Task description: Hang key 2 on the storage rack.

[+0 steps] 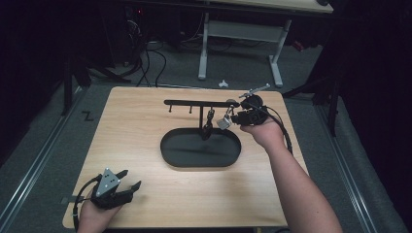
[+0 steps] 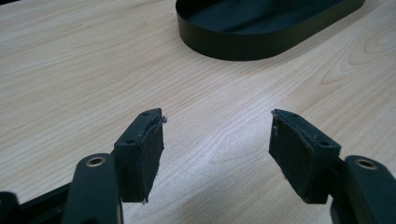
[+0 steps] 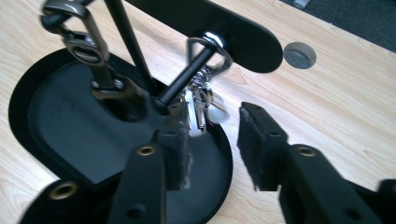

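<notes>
keys (image 3: 201, 105) beyond parted right jaws

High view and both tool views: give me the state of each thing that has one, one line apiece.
Left tool: open, nothing between its jaws, low over the table.
Right tool: open, at the silver key bunch, not gripping it.
Silver key bunch: hanging on a peg at the rack's right end.
Dark keychain: hanging from a peg near the post, reaching down into the tray.
Rack: upright on its post.
Oval tray: flat on the table.
</notes>
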Demonstrator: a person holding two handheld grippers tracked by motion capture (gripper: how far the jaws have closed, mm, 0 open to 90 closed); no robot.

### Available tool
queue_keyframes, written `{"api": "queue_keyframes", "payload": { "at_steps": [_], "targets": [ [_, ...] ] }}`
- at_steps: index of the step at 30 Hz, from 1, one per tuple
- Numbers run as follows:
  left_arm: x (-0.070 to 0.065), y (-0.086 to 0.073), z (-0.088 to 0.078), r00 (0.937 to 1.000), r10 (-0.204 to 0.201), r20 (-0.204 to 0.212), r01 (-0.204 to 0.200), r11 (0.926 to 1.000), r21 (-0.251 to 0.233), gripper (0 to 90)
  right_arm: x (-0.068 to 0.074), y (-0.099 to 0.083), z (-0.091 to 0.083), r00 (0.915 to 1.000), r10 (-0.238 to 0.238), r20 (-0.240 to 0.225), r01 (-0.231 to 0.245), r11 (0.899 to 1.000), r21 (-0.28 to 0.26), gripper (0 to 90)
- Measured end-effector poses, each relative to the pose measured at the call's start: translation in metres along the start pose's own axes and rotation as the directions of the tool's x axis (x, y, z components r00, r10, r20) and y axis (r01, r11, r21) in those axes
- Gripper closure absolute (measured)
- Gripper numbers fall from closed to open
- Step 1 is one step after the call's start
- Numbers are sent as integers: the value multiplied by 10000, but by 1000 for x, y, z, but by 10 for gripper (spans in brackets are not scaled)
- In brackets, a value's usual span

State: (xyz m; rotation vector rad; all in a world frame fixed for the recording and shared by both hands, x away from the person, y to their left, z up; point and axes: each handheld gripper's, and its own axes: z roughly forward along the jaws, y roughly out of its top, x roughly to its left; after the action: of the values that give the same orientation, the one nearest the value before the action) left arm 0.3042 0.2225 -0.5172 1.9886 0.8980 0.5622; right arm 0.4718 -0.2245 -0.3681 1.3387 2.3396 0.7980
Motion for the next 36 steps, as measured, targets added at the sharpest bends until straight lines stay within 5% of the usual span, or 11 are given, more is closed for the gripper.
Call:
{"api": "queue_keyframes", "payload": {
  "at_steps": [20,24,29,32,36],
  "targets": [
    [-3,0,7,9998,93,166,-96,9998,170,344,1,-32,11,9990,417,176,-406,9974,-592,220],
    [-5,1,9,9997,143,209,-147,9997,206,344,7,-39,9,9949,-16,1010,69,9986,-520,191],
    [-5,1,11,9995,97,314,-104,9997,207,344,19,-46,8,9885,-297,1485,374,9981,-489,155],
    [-7,2,13,9991,173,389,-182,9996,218,344,23,-52,7,9947,-192,1006,270,9967,-766,153],
    [-7,5,15,9989,189,436,-197,9996,191,344,26,-54,11,9962,-245,830,288,9983,-505,151]
  ]
}}
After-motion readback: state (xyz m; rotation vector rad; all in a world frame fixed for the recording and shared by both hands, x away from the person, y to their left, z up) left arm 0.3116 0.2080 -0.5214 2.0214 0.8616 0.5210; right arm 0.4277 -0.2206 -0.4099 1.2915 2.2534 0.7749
